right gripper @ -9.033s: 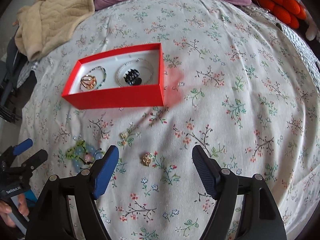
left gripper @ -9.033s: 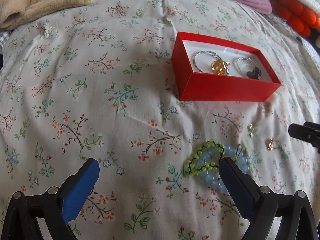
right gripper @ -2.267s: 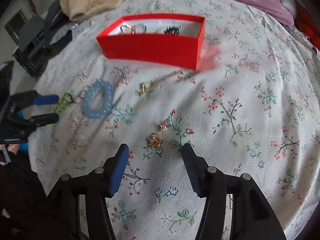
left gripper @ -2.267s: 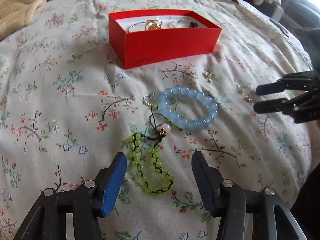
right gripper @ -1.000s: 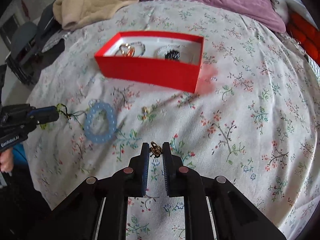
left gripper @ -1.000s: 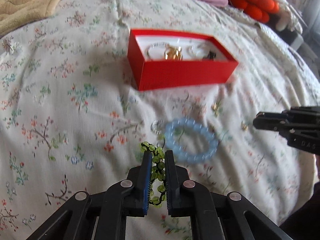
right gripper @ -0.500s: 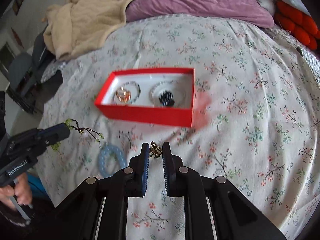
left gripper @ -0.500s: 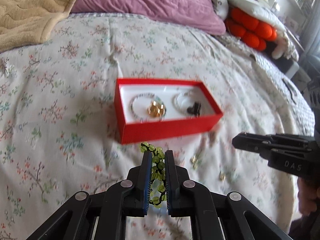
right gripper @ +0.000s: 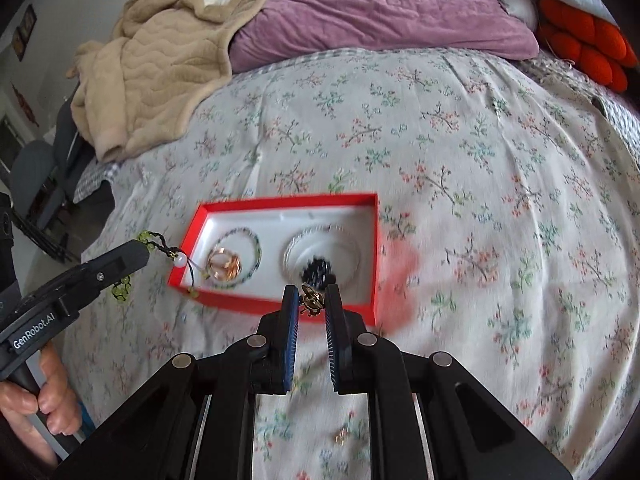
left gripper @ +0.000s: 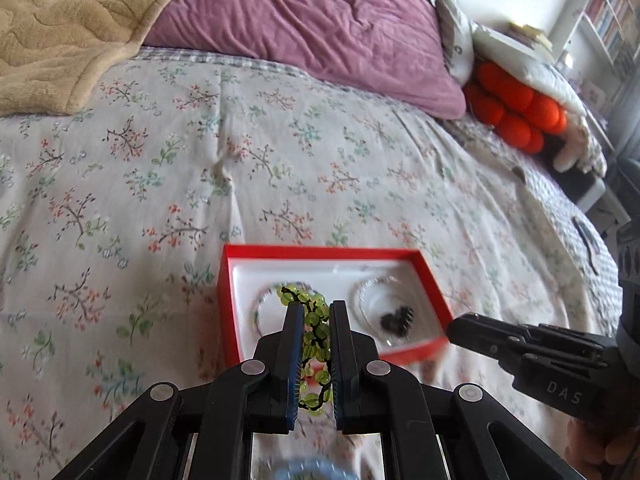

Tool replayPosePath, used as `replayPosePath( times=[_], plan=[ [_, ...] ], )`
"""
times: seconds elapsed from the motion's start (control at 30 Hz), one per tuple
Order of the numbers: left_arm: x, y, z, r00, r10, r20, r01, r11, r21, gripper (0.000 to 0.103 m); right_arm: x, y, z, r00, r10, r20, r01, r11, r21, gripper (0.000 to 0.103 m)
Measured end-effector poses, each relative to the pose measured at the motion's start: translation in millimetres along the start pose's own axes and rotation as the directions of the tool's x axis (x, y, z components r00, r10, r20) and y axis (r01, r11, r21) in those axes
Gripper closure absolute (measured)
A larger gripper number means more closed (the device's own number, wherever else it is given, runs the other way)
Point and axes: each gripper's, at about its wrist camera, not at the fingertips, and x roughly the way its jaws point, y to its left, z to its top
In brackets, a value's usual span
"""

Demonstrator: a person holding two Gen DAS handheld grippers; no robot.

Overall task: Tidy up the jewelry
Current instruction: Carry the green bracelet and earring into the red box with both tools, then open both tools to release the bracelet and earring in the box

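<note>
Nearest in the left wrist view, the left gripper [left gripper: 314,316] is clamped on the green bracelet [left gripper: 310,334], whose beaded loops hang bunched between the pads and trail a cord with a white bead [right gripper: 180,261] over the box's near left corner. The right gripper [right gripper: 313,300] is pinched on a small gold charm [right gripper: 312,299], held above the box's near wall. On the bedspread [right gripper: 460,152] below it lies another gold piece [right gripper: 341,436]; a blue bracelet [left gripper: 304,471] shows at the left view's bottom edge.

The red box [right gripper: 374,248] lies long side across the bed. Its white tray holds a thin bracelet [right gripper: 256,246] ringing a gold piece [right gripper: 224,264] in the left hollow, and a silver bracelet [right gripper: 292,250] ringing a dark charm [right gripper: 318,270] in the right.

Beyond, open floral bedspread runs to a purple pillow [left gripper: 320,28], tan blanket [right gripper: 160,68] and orange cushion [left gripper: 516,112].
</note>
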Motion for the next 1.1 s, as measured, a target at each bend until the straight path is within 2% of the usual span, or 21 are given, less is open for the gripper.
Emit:
replayPosePath(
  times=[0.4,0.7,0.73,0.83,0.87,0.9,1.0,1.1],
  plan=[
    [49,16,6,0.999,0.007,-0.044,-0.009,0.999,-0.044,0.096,47,-9,21,1.000,-0.006,-0.025,0.005,1.000,-0.013,0.089],
    [63,13,4,0.997,0.018,-0.077,-0.021,0.999,-0.034,0.095,54,-7,26,1.000,0.015,-0.016,-0.015,0.999,-0.047,0.089],
    [63,13,5,0.997,0.015,-0.080,-0.017,0.999,-0.035,0.092,53,-8,27,1.000,0.023,-0.011,-0.024,0.999,-0.046,0.088],
    [58,11,5,0.997,0.007,-0.076,-0.010,0.999,-0.033,0.070,48,-7,27,0.999,0.032,-0.008,-0.032,0.998,-0.058,0.088],
    [56,9,5,0.997,0.008,-0.072,-0.011,1.000,-0.029,0.066,46,-6,27,0.999,0.034,-0.007,-0.035,0.997,-0.063,0.086],
    [54,9,5,0.997,0.011,-0.071,-0.012,1.000,-0.026,0.065,43,-6,27,0.999,0.037,-0.005,-0.037,0.997,-0.064,0.085],
    [46,5,5,0.997,0.022,-0.076,-0.024,1.000,-0.019,0.060,33,-6,25,0.999,0.041,0.007,-0.040,0.997,-0.059,0.071],
    [35,1,2,0.997,0.041,-0.073,-0.041,0.999,-0.003,0.051,21,-6,22,0.999,0.039,0.021,-0.038,0.998,-0.051,0.061]
  ],
)
